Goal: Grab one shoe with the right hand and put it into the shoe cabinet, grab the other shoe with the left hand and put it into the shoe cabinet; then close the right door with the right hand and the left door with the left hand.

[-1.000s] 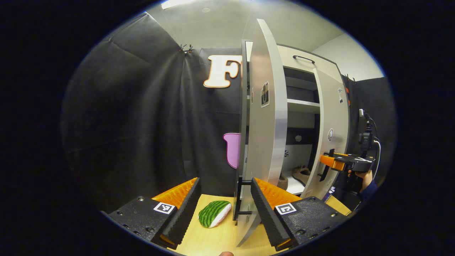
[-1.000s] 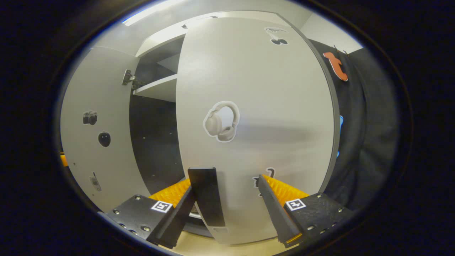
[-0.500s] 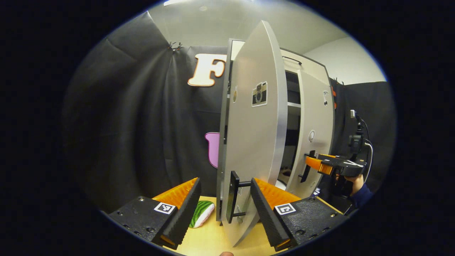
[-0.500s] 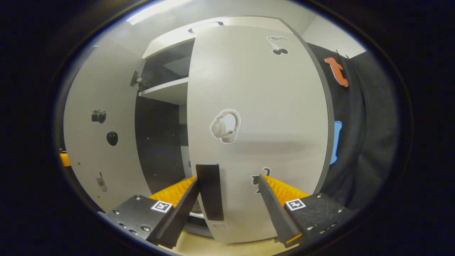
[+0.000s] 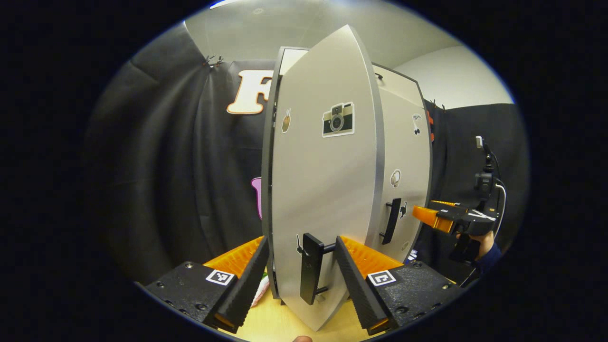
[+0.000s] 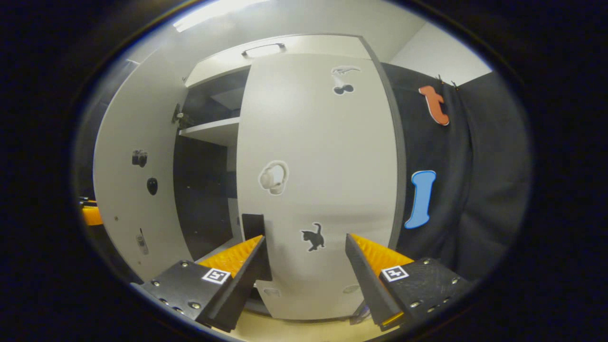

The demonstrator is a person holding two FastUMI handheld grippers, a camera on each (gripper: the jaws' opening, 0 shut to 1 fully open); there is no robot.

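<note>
1. Fingers of the left gripper (image 5: 300, 275) stand wide at the bottom of the left gripper view, the left door (image 5: 323, 190) and its black handle (image 5: 311, 268) between them
2. Right door (image 6: 318, 190) sits centre frame in the right gripper view, nearly flush with the shoe cabinet (image 6: 266, 47)
3. Right gripper (image 6: 306, 273) spreads wide at lower centre, gripping nothing

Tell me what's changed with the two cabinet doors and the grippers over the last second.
Both doors have swung toward shut. The left door now hides the shelves and shoes from the left gripper view; a gap remains in the right gripper view. The right door is nearly closed, and the right gripper has backed off it. The left gripper stays open astride the left handle. Nothing was gripped or released.
</note>
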